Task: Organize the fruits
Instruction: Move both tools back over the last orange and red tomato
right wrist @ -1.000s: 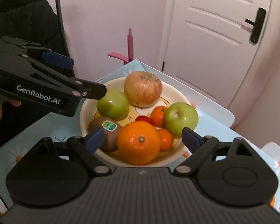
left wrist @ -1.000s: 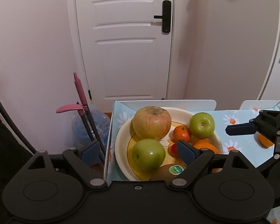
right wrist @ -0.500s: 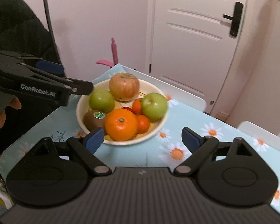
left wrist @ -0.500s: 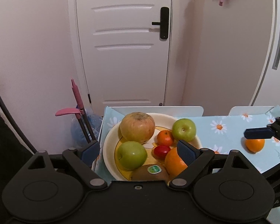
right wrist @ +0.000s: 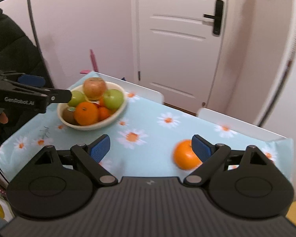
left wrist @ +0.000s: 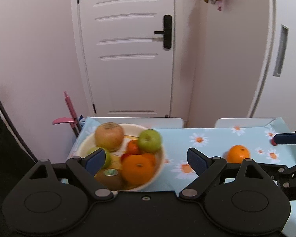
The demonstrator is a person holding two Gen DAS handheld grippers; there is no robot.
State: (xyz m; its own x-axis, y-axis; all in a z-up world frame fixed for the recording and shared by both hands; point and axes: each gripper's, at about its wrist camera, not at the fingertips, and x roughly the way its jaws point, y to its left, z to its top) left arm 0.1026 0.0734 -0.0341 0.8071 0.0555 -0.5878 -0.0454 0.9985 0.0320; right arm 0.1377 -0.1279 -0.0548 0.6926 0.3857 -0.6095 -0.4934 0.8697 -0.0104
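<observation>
A cream bowl (left wrist: 159, 169) (right wrist: 116, 114) at the table's left end holds a big russet apple (left wrist: 109, 136), two green apples (left wrist: 149, 140), a large orange (left wrist: 137, 169), a kiwi (left wrist: 110, 176) and small red and orange fruit. A loose orange (left wrist: 238, 154) (right wrist: 184, 157) lies on the daisy tablecloth (right wrist: 148, 122) to the right. My left gripper (left wrist: 146, 161) is open and empty, above the bowl's near edge. My right gripper (right wrist: 150, 148) is open and empty, with the loose orange against its right finger.
The table's far edge meets white chair backs (left wrist: 148, 121), a white door (left wrist: 126, 55) and pink walls. A pink-handled tool (left wrist: 69, 108) stands off the left end. A small red fruit (left wrist: 274, 142) shows beside the right gripper's fingertip. The person's dark jacket (right wrist: 11, 45) is at left.
Both grippers have pulled back and swung right, away from the bowl. The loose orange has come into the right wrist view, beside the right finger. Both stayed open.
</observation>
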